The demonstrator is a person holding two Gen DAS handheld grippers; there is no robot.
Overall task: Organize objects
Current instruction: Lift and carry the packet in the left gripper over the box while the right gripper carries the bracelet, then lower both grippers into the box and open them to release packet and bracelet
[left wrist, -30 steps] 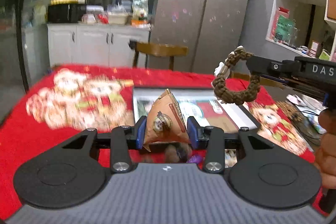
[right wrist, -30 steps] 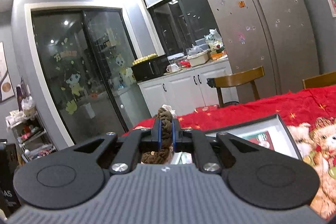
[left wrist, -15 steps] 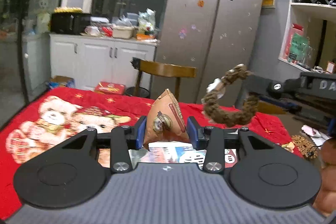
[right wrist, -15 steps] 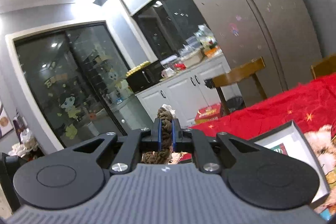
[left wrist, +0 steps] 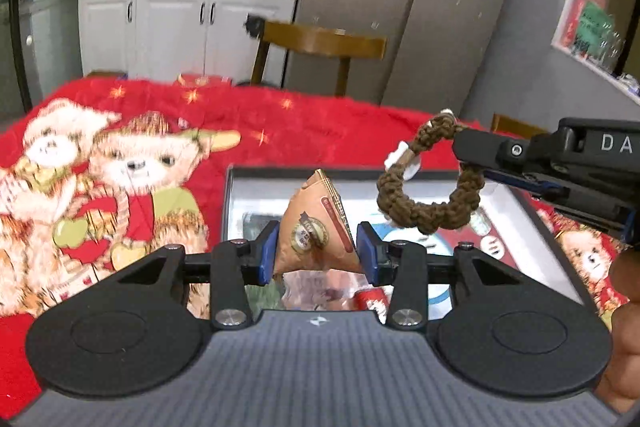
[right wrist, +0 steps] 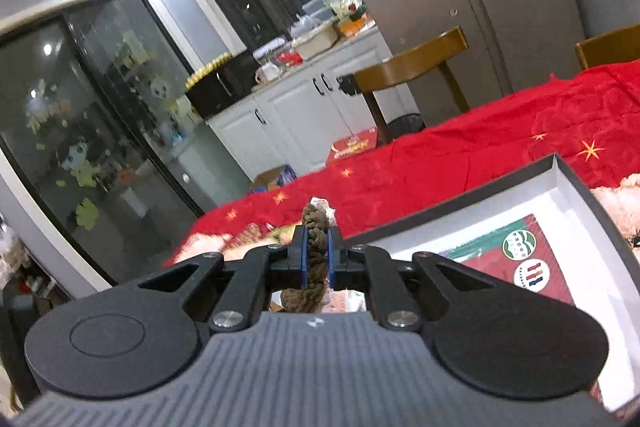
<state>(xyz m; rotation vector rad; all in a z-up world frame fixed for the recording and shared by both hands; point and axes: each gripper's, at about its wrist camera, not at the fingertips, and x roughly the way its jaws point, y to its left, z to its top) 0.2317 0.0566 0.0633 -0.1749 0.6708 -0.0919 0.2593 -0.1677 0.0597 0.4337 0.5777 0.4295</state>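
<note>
Rough braided cord ring, glossy paper packet (creased), plush red cloth

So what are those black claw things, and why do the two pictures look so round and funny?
Those are grippers, like big tweezers with two fingers. No robot here: a person holds one in each hand. Each gripper has a small wide-angle camera looking along its fingers, which bends the picture. One picture comes from the left gripper, the other from the right gripper.

The left one is squeezing a brown triangle packet. The right one is pinching a brown braided ring; in the left picture you can see that ring hanging from the right gripper, which reaches in from the side.

Below them is a table with a red teddy-bear cloth, and on it an open flat box with colourful things inside. Both grippers are above the box.
</note>
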